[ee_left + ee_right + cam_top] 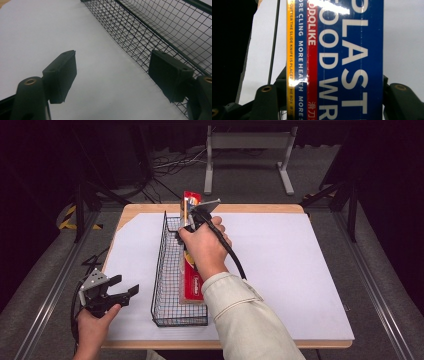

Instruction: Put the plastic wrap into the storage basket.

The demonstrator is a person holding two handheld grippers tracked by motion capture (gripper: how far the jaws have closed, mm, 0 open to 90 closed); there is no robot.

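Observation:
A long box of plastic food wrap (192,282), blue, red and yellow, lies lengthwise along the right side of a black wire basket (161,265). Its near end is down by the basket's front, and its far end (191,199) sticks out past the hand. My right gripper (192,222) is shut on the box near its far part. In the right gripper view the box (342,50) sits between both jaws of the right gripper (334,100), touching each. My left gripper (124,289) is held open left of the basket, nothing between its jaws. The left gripper view shows the open left gripper (112,75) beside the basket's mesh wall (150,32).
A white sheet (290,265) covers the wooden table (235,208), with bare room right of the basket. A metal stand (247,142) and cables lie on the floor beyond the table. The right sleeve (245,320) crosses the table's front edge.

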